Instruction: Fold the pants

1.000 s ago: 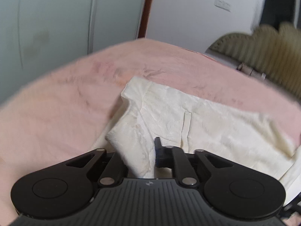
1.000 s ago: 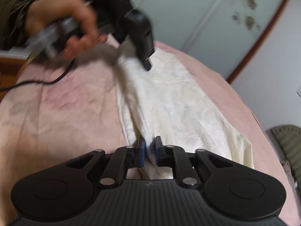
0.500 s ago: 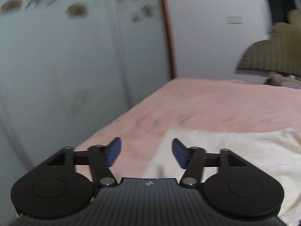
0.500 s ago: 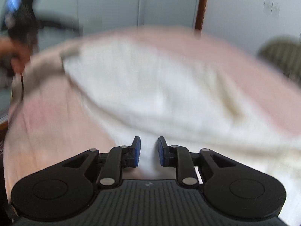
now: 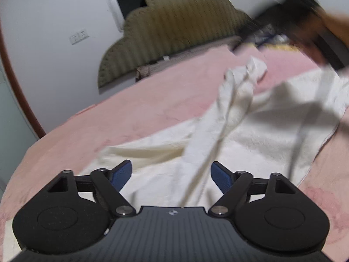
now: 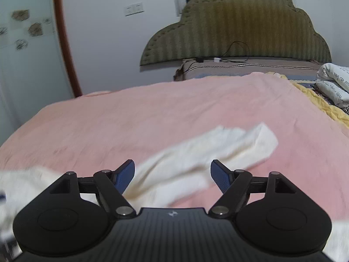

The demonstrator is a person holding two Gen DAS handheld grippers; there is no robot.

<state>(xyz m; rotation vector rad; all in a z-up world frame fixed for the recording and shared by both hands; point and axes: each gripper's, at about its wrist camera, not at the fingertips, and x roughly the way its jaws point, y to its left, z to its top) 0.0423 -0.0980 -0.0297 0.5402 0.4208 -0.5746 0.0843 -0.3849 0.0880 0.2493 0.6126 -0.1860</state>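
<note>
- Here the left gripper (image 5: 171, 175) stands released, its blue pads (image 5: 121, 174) spread wide with nothing between them.
- The right gripper (image 6: 172, 175) is likewise released, its pads (image 6: 219, 175) wide apart and gripping nothing.
- The cream pants (image 5: 250, 135) lie on the pink bed (image 5: 141, 109), spread from just in front of the left gripper out toward the bed's right side.
- In the left view one leg is bunched into a crumpled ridge running away toward the headboard (image 5: 174, 28), its end rumpled; the rest lies flatter to the right.
- A blurred dark shape and a bit of skin sit at that view's upper right, above the pants; what it is cannot be told for sure.
- In the right view a pant leg (image 6: 209, 152) stretches from the gripper diagonally toward the bed's right side, blurred, lying on the cover.
- More cream cloth shows at the lower left and lower right edges of that view.
- Folded printed bedding (image 6: 333, 83) rests by the bed's far right corner, well apart from the pants.
</note>
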